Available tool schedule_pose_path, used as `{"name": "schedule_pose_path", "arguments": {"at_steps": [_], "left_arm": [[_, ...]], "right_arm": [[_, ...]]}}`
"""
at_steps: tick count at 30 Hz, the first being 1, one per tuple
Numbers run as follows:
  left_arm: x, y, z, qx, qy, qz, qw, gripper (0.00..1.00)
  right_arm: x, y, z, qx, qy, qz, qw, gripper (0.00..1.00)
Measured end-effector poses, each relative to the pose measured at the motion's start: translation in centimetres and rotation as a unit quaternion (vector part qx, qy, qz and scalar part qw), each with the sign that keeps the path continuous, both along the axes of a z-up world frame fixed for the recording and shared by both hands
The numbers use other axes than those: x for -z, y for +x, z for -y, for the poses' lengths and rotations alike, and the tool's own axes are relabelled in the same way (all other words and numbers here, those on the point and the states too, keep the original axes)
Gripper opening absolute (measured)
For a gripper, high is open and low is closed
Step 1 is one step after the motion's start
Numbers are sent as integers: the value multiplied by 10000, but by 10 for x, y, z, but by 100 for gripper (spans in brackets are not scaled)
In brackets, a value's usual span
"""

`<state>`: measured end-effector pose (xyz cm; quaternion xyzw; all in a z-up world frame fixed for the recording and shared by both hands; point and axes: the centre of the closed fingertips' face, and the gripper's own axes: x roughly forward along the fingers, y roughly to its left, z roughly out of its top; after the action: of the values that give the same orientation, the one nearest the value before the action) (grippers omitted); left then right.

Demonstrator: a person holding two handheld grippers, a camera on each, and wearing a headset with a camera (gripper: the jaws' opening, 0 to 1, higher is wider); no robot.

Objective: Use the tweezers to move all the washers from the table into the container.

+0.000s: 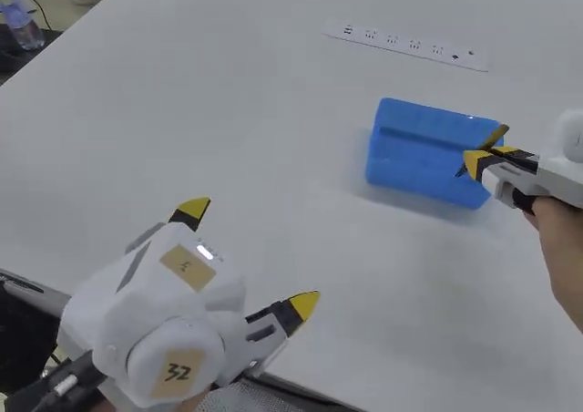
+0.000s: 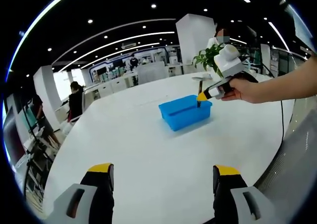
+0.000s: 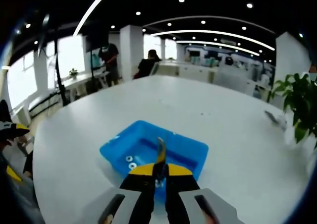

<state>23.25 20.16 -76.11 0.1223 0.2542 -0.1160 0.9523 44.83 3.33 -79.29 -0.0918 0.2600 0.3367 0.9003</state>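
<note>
tweezers (image 3: 160, 153) tip blurred, washers (image 3: 130, 159) — too small to count

The left claw (image 1: 248, 257) has a rounded white housing (image 1: 137, 325) bearing two tan stickers (image 1: 178, 373), marked "32" and "4", with a small lit light (image 1: 205, 252) beside the upper one. Grey jaws run out from the housing, turning black and ending in yellow tips. The right claw (image 1: 478, 159) is white too, with the same black-and-yellow tips, and trails a thin black cable (image 2: 283, 130).
</note>
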Motion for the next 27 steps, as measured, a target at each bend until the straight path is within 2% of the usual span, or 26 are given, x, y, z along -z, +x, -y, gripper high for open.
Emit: {"name": "schedule_pose_path", "arguments": {"at_steps": [6, 10, 11, 15, 18, 19, 20, 21, 24, 25, 26, 27], "left_arm": [[-3, 1, 1, 6, -92, 46, 9999, 82], [-13, 1, -2, -58, -96, 262, 9996, 76], [-14, 2, -2, -68, -102, 284, 9995, 75], [-14, 2, -1, -63, -178, 213, 9996, 76], [-22, 7, 3, -3, -286, 164, 9995, 76], [-26, 9, 5, 34, -296, 185, 9994, 76], [-35, 15, 8, 104, -285, 358, 9989, 76], [-40, 18, 11, 175, -331, 465, 9982, 76], [-53, 27, 20, 333, -527, 484, 9969, 68], [-61, 31, 26, 427, -663, 553, 9953, 64], [-67, 35, 32, 554, -784, 593, 9936, 59], [-72, 37, 40, 768, -888, 544, 9916, 48]], "right_arm": [[6, 1, 3, 39, -31, -41, 10000, 3], [13, -1, 4, 37, -100, -103, 9999, 3], [11, -1, 1, 14, -51, 0, 10000, 3], [12, 2, 3, 40, -66, -12, 10000, 4], [10, 0, 1, 65, 43, -136, 9999, 5], [8, 0, 2, 55, 81, -141, 9999, 5], [6, -1, 2, 55, 80, -141, 9999, 5], [-1, -2, 1, 43, 69, -43, 10000, 5], [-21, -5, 3, -7, 217, 148, 9997, 5], [-29, -8, 3, -30, 270, 190, 9994, 5], [-39, -14, 1, -132, 341, 248, 9990, 5], [-44, -18, 0, -198, 350, 286, 9988, 5]]}}
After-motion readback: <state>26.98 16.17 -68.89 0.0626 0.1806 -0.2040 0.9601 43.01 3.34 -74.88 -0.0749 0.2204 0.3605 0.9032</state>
